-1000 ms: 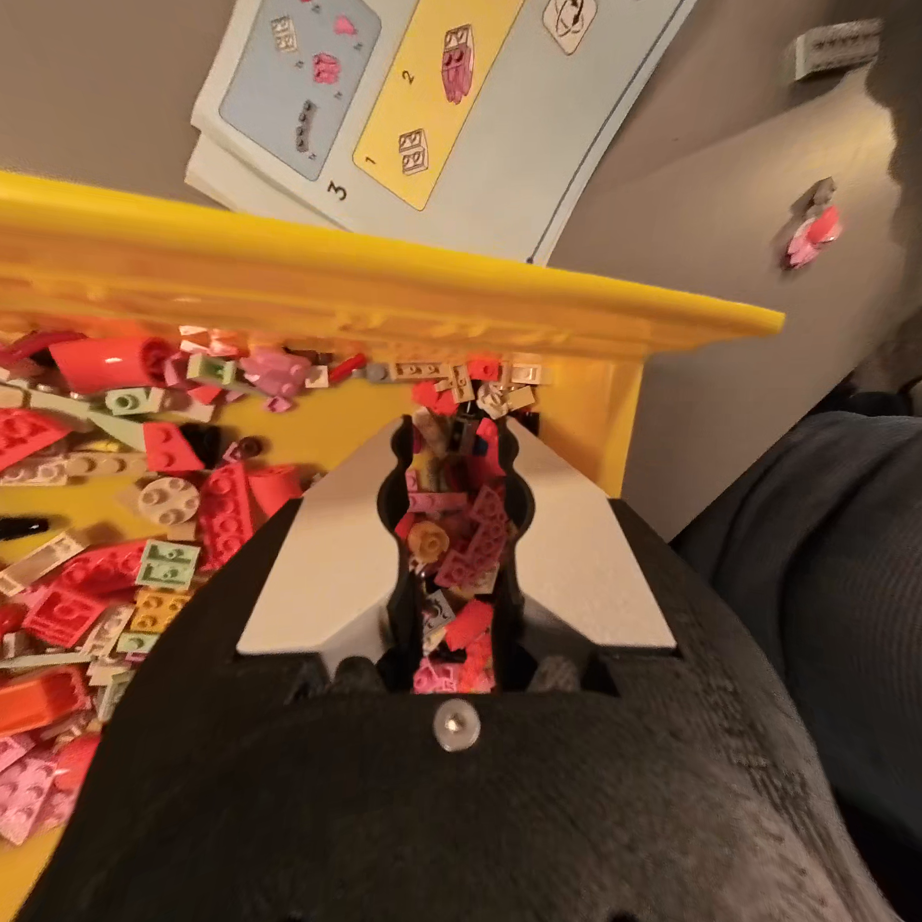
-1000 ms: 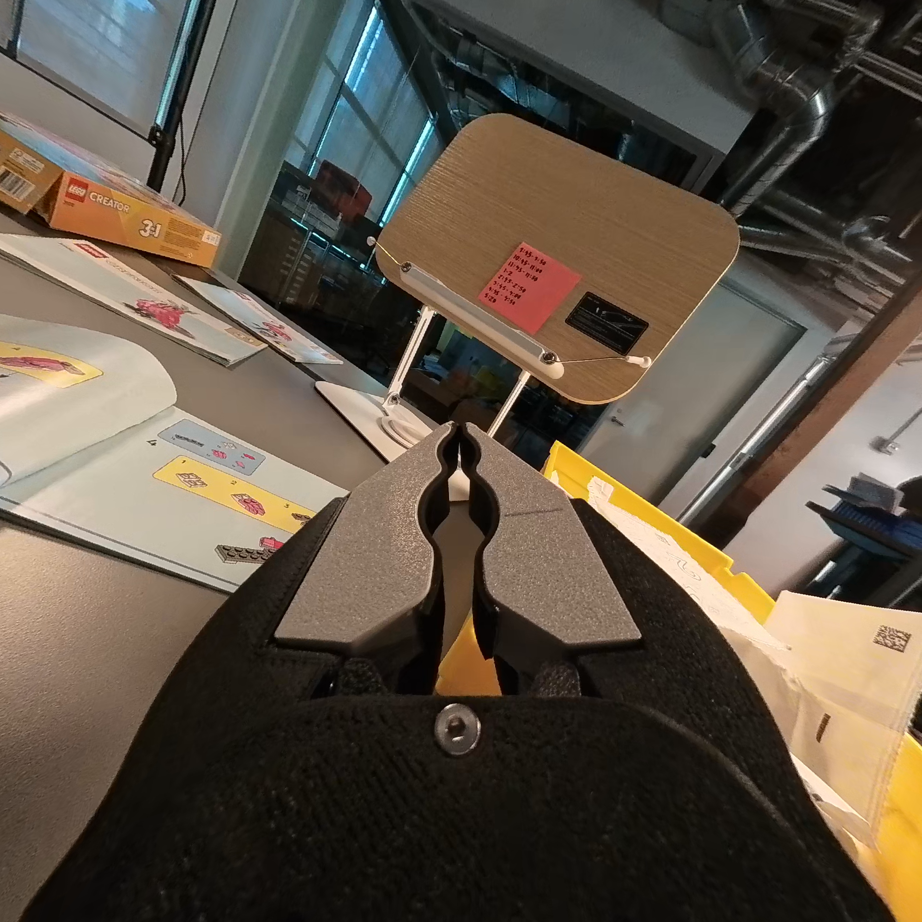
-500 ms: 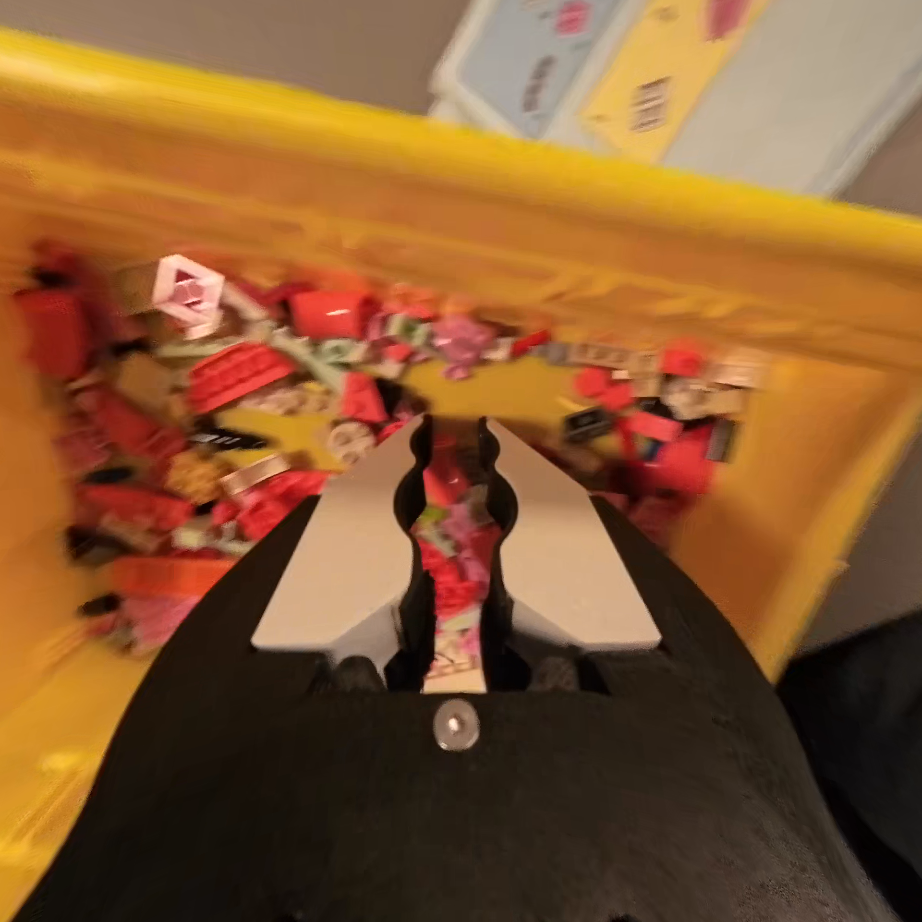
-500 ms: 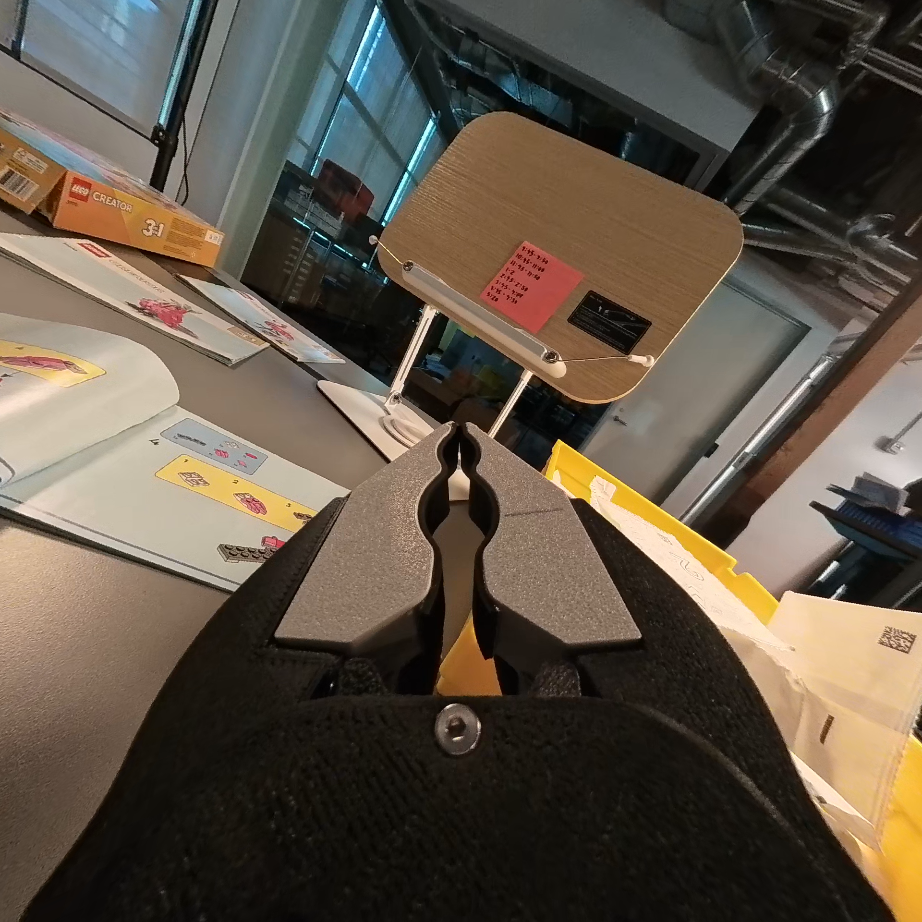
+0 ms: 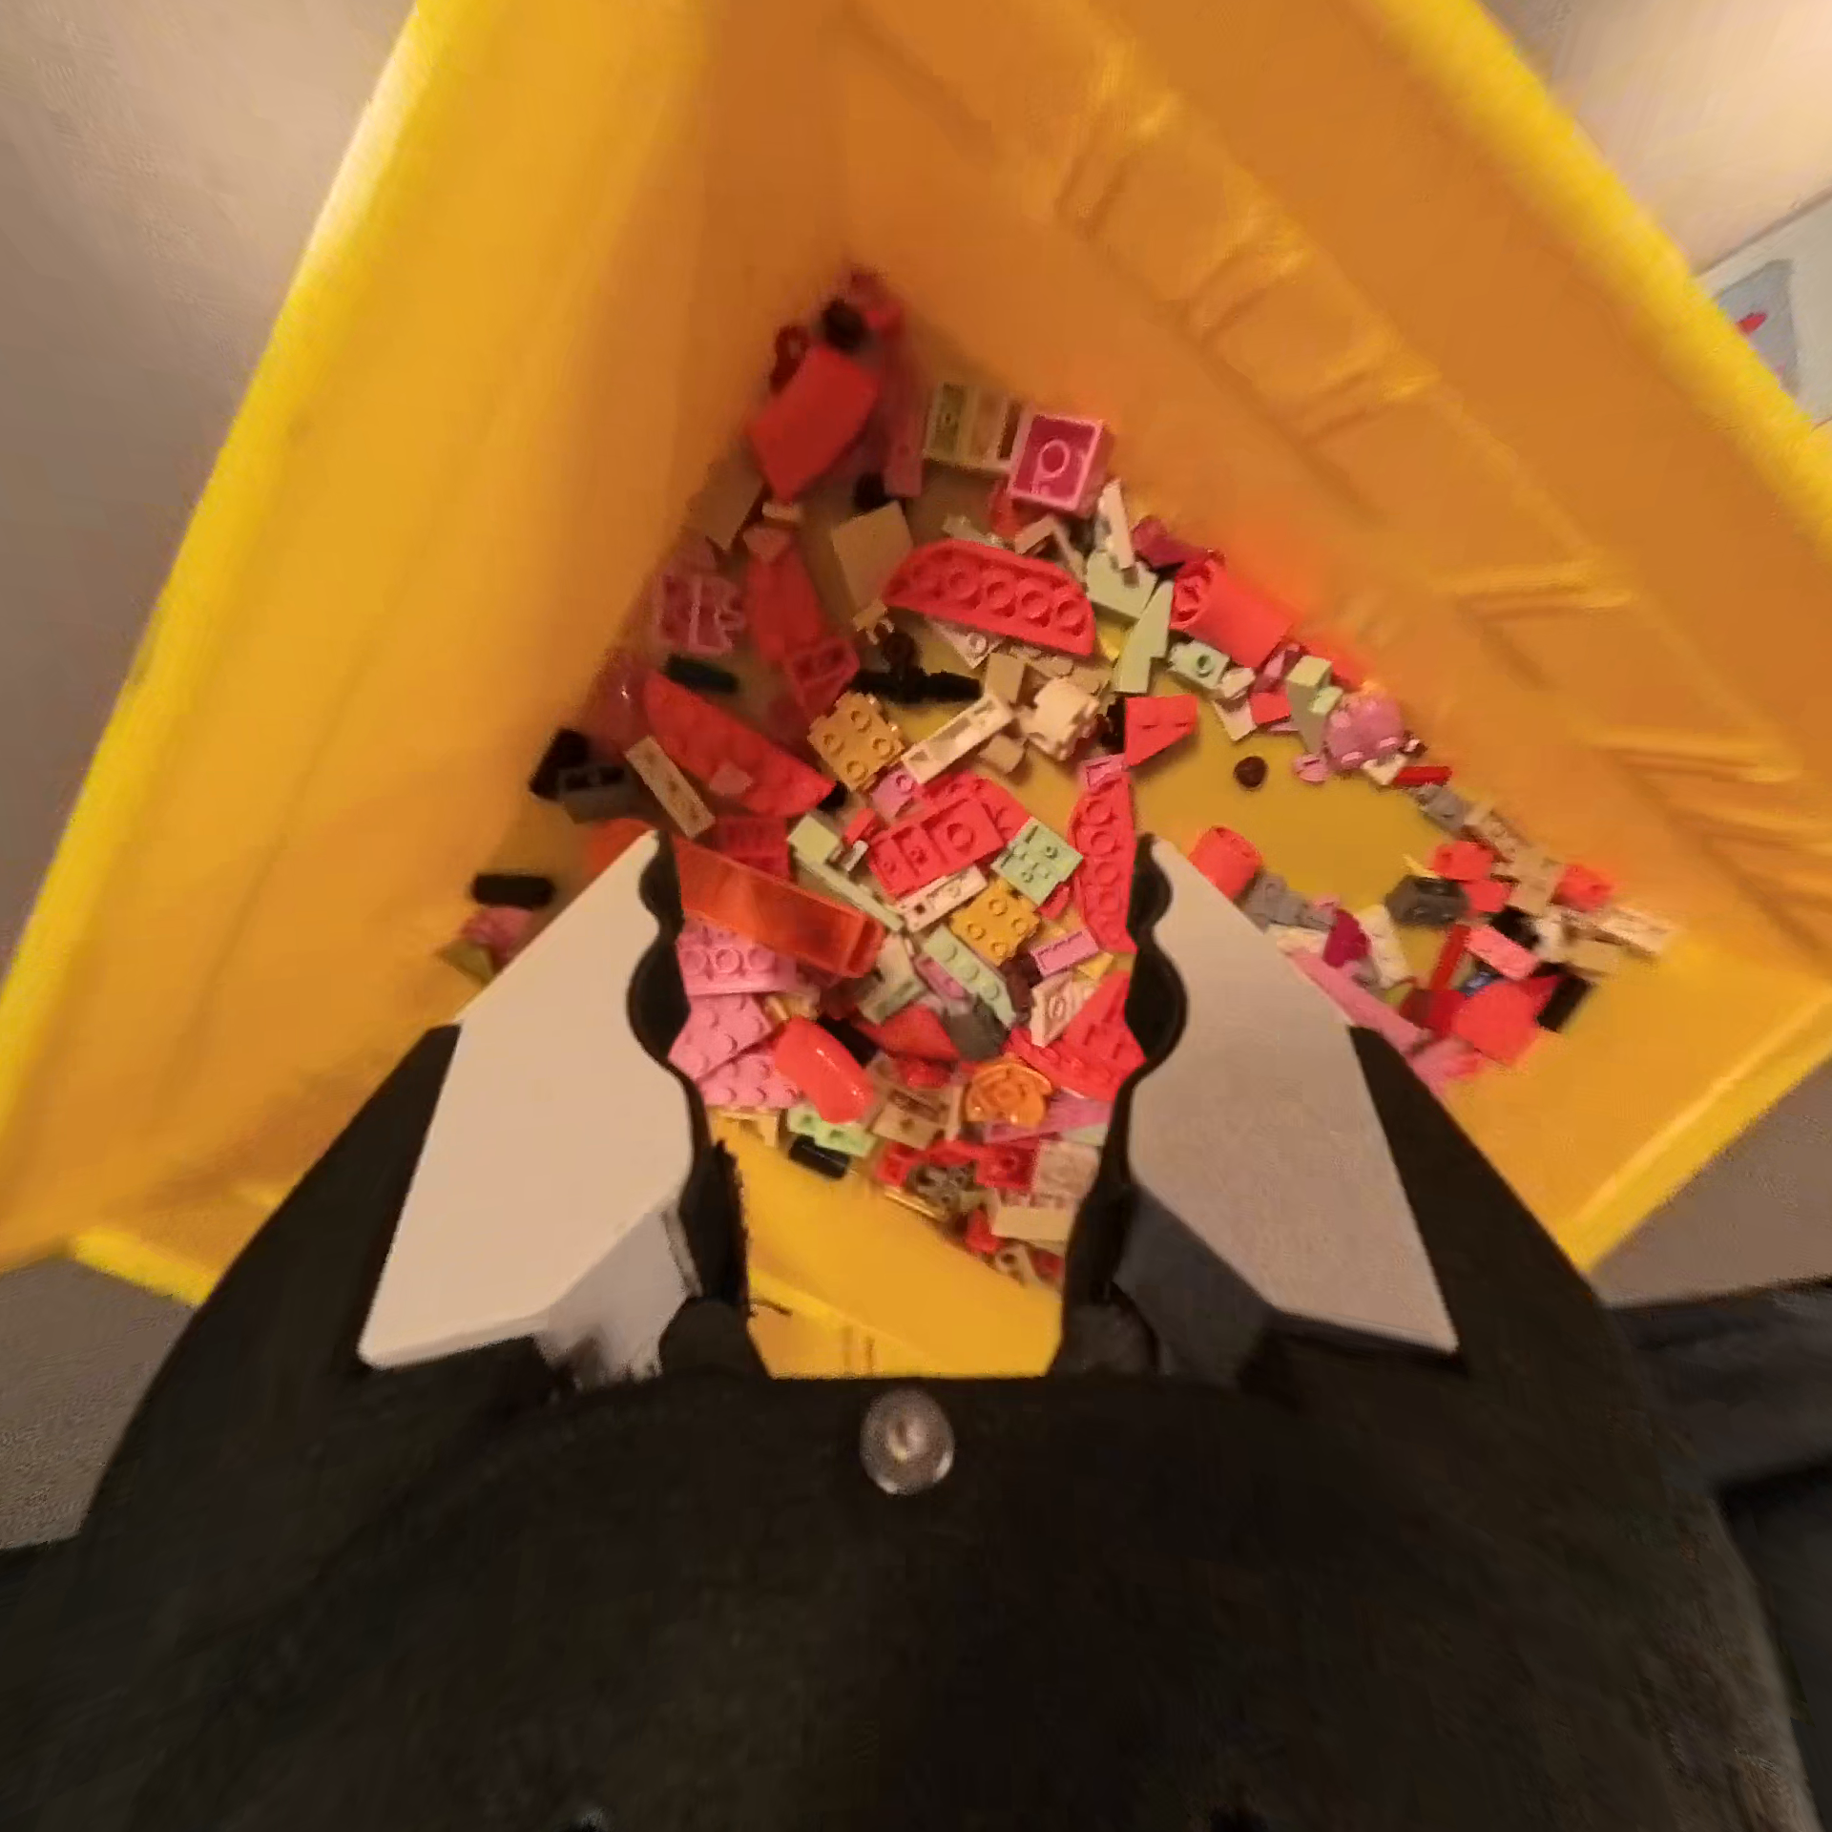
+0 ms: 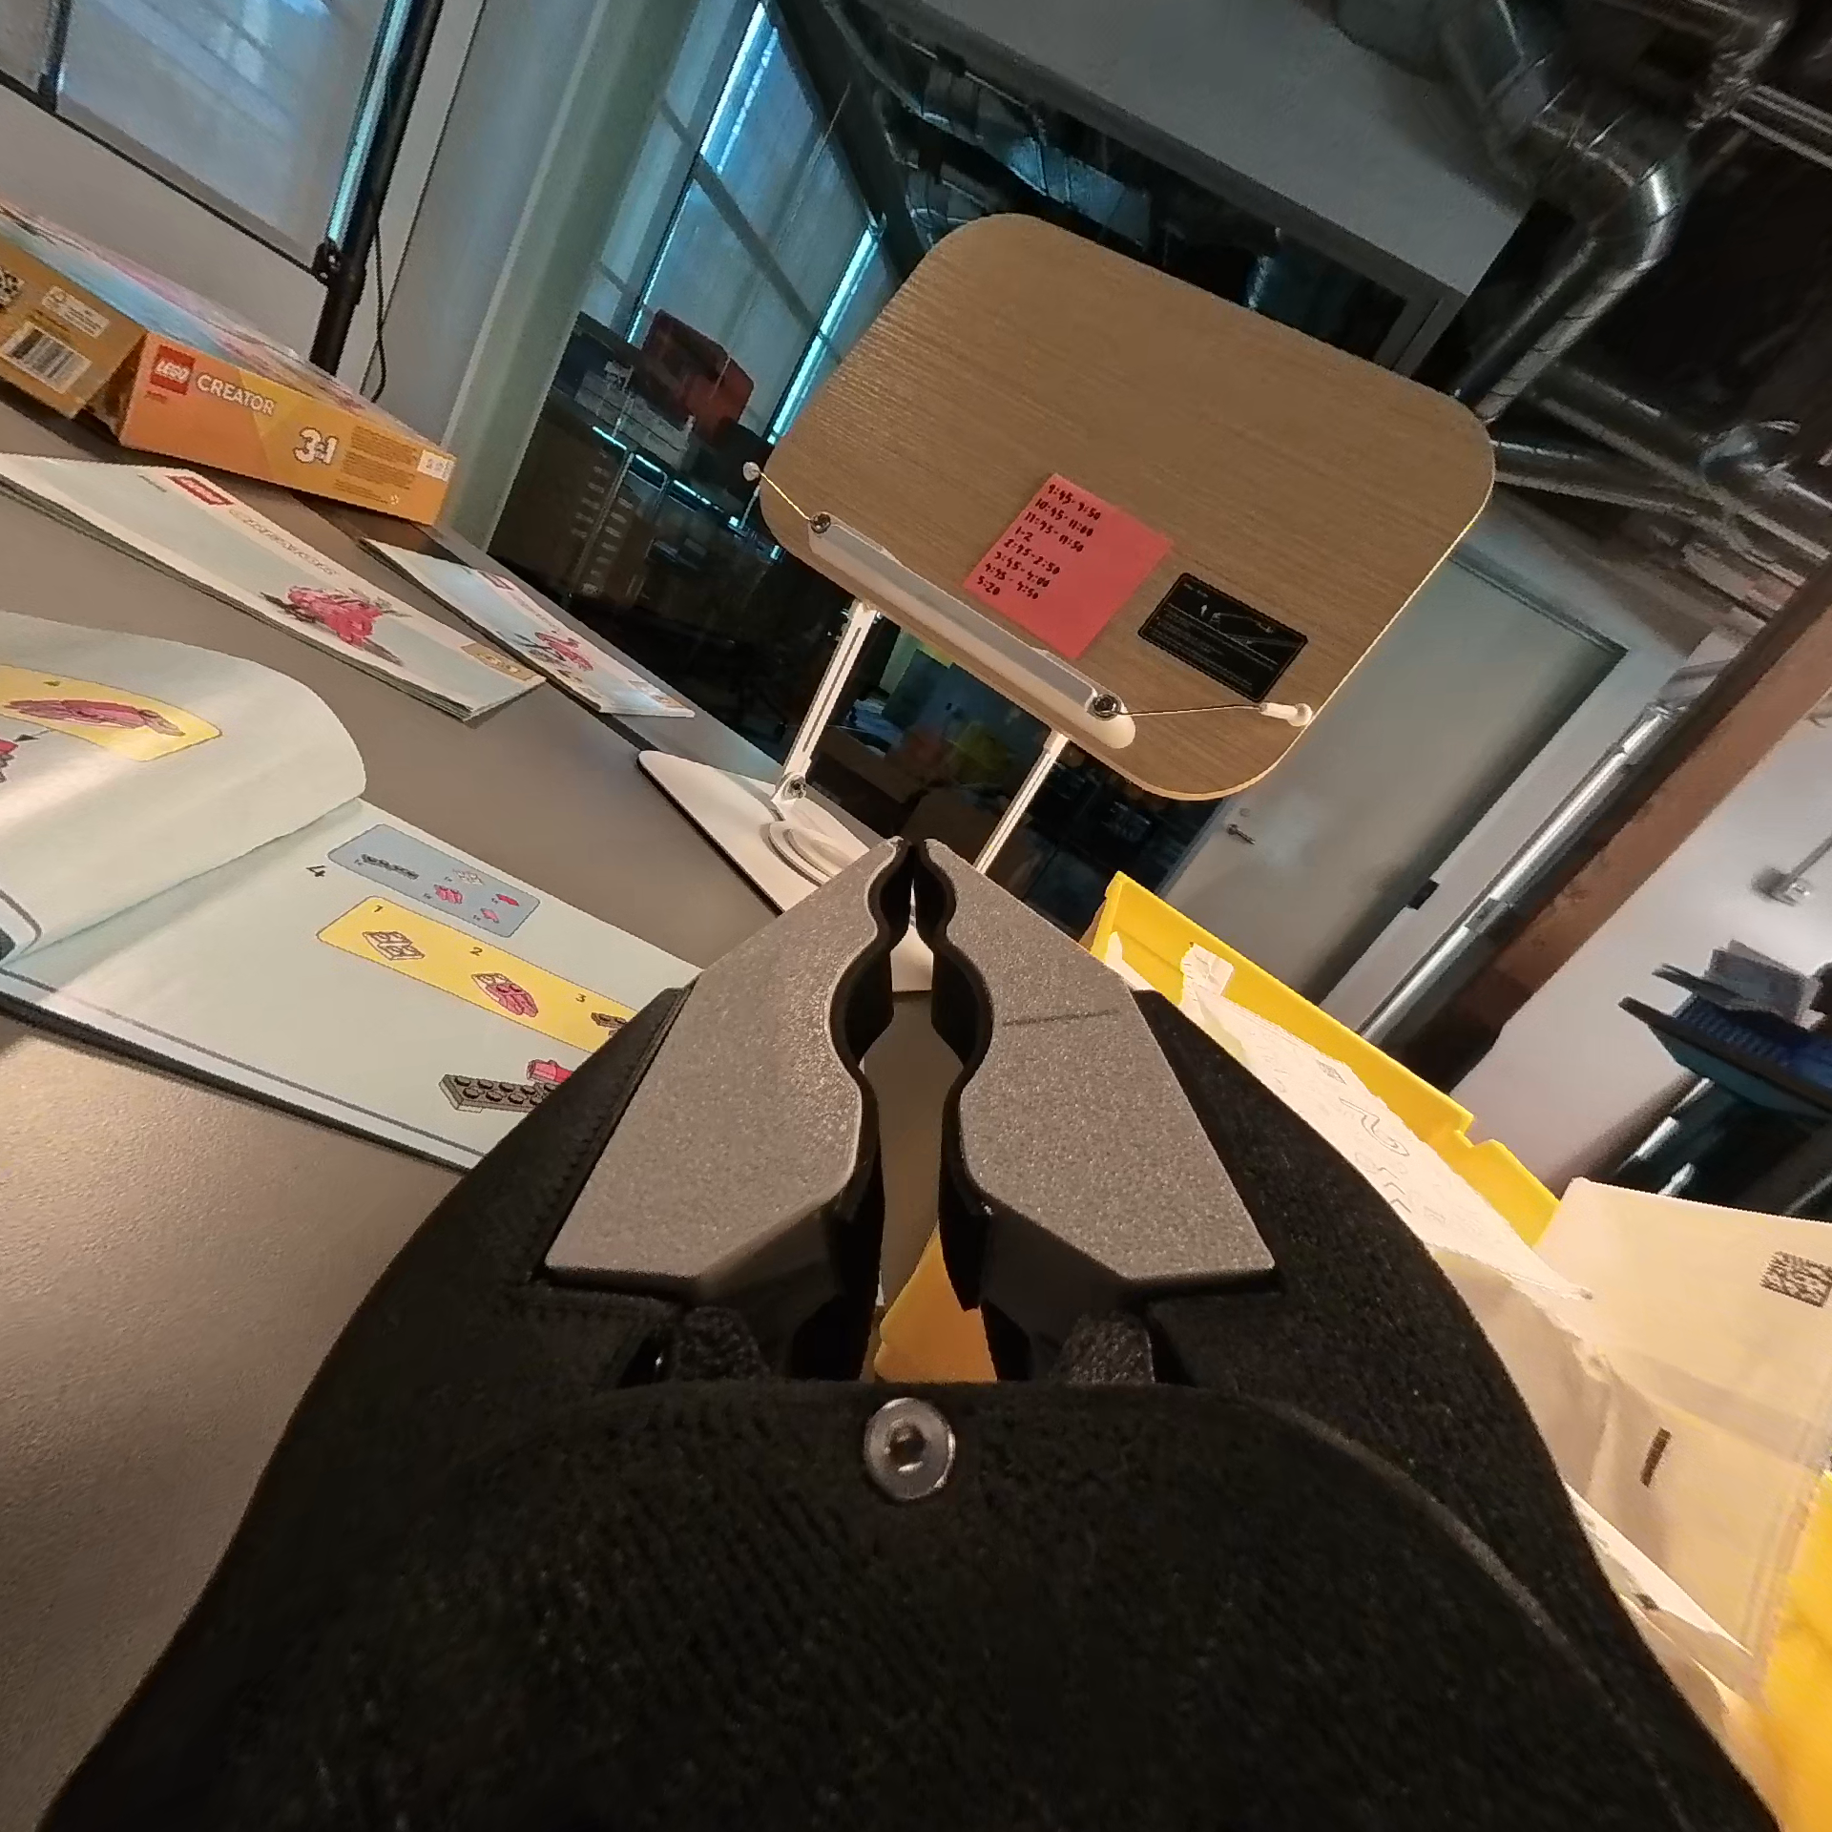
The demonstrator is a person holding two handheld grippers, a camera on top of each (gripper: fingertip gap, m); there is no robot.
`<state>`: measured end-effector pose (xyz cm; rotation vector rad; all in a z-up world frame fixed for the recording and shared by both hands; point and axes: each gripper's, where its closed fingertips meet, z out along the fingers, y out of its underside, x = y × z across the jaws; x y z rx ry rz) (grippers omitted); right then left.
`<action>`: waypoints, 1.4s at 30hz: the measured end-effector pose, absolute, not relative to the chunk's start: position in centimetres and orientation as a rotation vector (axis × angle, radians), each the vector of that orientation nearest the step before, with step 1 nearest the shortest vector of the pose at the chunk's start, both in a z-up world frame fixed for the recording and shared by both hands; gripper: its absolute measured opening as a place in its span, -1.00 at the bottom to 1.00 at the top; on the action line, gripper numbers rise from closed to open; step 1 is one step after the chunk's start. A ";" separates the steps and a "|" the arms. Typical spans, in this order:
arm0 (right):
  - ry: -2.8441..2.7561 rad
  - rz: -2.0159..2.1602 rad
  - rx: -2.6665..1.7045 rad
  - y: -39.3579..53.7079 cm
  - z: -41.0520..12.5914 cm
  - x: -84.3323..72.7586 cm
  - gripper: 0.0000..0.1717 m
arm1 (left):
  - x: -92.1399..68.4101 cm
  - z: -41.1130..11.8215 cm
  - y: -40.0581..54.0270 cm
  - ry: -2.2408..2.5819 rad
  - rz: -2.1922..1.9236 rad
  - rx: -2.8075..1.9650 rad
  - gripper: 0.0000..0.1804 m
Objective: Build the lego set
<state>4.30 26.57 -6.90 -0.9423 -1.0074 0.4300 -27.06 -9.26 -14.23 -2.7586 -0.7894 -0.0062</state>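
My left gripper (image 5: 902,862) is wide open and holds nothing. It hangs over a yellow bin (image 5: 416,615) that holds a heap of small toy bricks (image 5: 952,843) in red, pink, tan, pale green and black. A translucent orange piece (image 5: 778,907) lies by the left fingertip, and a long red curved plate (image 5: 1100,858) lies by the right one. My right gripper (image 6: 912,853) is shut with nothing between its tips. It rests low over the grey table (image 6: 198,1239), pointing at a wooden book stand (image 6: 1120,496).
An open instruction booklet (image 6: 297,922) lies left of my right gripper, with more booklets (image 6: 297,585) and a yellow toy box (image 6: 228,397) behind. A second yellow bin (image 6: 1368,1071) with paper bags (image 6: 1685,1388) stands to its right. A small dark grey plate (image 6: 496,1090) lies on the booklet. Left tips to right tips: about 50 centimetres.
My left gripper swung leftwards over the bin to face a corner of it. Its jaws narrowed, then opened wide. The right gripper has stayed shut and still.
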 end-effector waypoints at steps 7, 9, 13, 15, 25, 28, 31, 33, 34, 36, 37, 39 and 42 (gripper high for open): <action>-1.010 0.430 -0.944 26.6 -6.9 4.3 -1.00 | -27.7 -16.0 -11.3 -1.067 -0.215 -2.824 0.27; -1.012 0.430 -0.944 26.6 -7.0 4.2 -1.00 | -27.3 -16.3 -11.3 -1.093 -0.274 -2.826 0.27; -1.015 0.430 -0.944 26.5 -7.0 4.2 -1.00 | -26.6 -16.7 -11.2 -1.105 -0.328 -2.840 0.26; -1.016 0.431 -0.944 26.5 -7.0 4.2 -1.00 | -25.6 -16.3 -9.7 -1.060 -0.442 -2.780 0.23; -1.023 0.435 -0.941 26.4 -7.1 4.1 -1.00 | -24.9 -14.6 -7.5 -0.878 -0.367 -2.778 0.00; -1.025 0.437 -0.942 26.4 -7.1 4.1 -1.00 | -25.0 -14.4 -9.0 -0.819 -0.266 -2.897 -0.28; -1.028 0.437 -0.942 26.3 -7.1 4.0 -1.00 | -24.5 -14.8 -10.6 -0.829 -0.234 -3.003 -0.43; -1.029 0.438 -0.941 26.3 -7.1 4.0 -1.00 | -23.6 -15.1 -12.1 -0.830 -0.251 -3.097 -0.46; -1.028 0.438 -0.941 26.3 -7.1 4.0 -1.00 | -22.8 -15.3 -12.8 -0.824 -0.288 -3.145 -0.43; -1.029 0.438 -0.941 26.3 -7.1 4.0 -1.00 | -21.9 -15.7 -14.1 -0.837 -0.312 -3.225 -0.34; -1.029 0.438 -0.941 26.3 -7.1 4.0 -1.00 | -21.8 -15.9 -14.7 -0.845 -0.300 -3.258 -0.35; -1.031 0.438 -0.940 26.3 -7.1 4.0 -1.00 | -21.2 -16.2 -14.9 -0.842 -0.328 -3.280 -0.36; -1.032 0.438 -0.939 26.2 -7.1 4.0 -1.00 | -20.2 -16.6 -13.8 -0.813 -0.460 -3.219 -0.36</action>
